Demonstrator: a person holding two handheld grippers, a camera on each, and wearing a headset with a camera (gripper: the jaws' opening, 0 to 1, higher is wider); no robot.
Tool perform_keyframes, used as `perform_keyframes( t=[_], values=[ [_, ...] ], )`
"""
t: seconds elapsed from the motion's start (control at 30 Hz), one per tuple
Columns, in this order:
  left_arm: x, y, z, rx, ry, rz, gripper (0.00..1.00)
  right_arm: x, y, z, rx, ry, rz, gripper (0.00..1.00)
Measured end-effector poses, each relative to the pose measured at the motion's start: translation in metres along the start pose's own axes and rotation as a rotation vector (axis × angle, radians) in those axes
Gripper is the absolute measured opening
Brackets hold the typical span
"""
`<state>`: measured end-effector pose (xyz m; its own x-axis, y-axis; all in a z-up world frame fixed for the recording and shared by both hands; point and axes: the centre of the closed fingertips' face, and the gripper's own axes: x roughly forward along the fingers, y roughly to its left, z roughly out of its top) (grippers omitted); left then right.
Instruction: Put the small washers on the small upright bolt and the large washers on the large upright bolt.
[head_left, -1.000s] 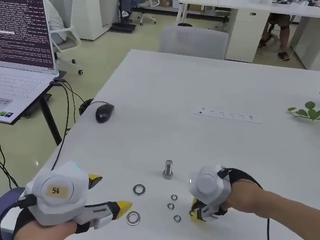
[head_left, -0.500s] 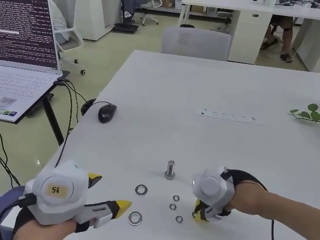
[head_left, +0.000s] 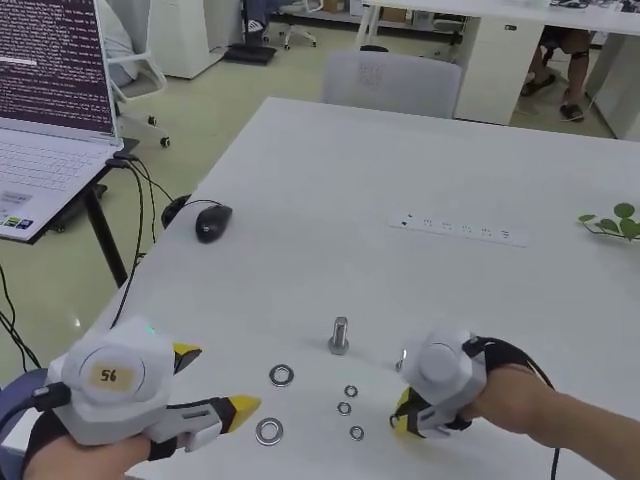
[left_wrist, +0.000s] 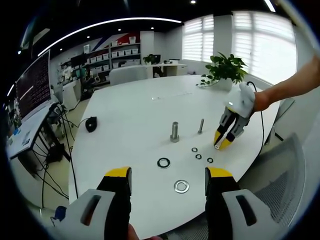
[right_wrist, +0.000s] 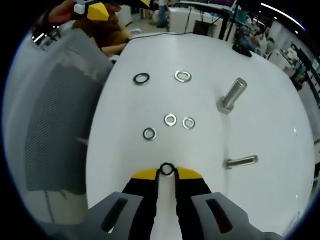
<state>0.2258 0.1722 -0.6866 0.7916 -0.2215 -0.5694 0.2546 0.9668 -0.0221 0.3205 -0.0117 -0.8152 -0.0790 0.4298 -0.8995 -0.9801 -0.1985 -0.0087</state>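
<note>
While the large bolt (head_left: 339, 336) and the small bolt (right_wrist: 241, 161) stand bare on the bench (head_left: 300, 200), your right hand-held gripper (right_wrist: 166, 172) pinches one small washer (right_wrist: 166, 169) near the small bolt, and your left hand-held gripper (left_wrist: 168, 174) hovers spread beside two large washers (head_left: 281, 376). Three more small washers (right_wrist: 170, 119) lie loose on the bench, in no tray. Nearly all the stacking, by the look of it, is left.
</note>
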Motion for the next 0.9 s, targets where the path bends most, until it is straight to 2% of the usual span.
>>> perform_keyframes(
  t=[0.23,0.53,0.7,0.9],
  values=[
    [0.001,0.001,0.004,0.006,-0.001,0.002,0.59,-0.021,-0.017,0.007,0.039,-0.044,-0.069,0.13],
    [0.004,-0.001,0.004,0.007,0.001,-0.005,0.59,-0.057,-0.05,0.019,0.021,-0.062,-0.149,0.13],
    [0.004,-0.001,0.002,0.006,0.006,-0.008,0.59,-0.068,-0.066,0.028,-0.006,-0.057,-0.167,0.13],
    [0.004,0.001,0.002,0.003,0.007,-0.004,0.59,-0.067,-0.082,0.031,-0.015,-0.03,-0.169,0.13]
  ],
)
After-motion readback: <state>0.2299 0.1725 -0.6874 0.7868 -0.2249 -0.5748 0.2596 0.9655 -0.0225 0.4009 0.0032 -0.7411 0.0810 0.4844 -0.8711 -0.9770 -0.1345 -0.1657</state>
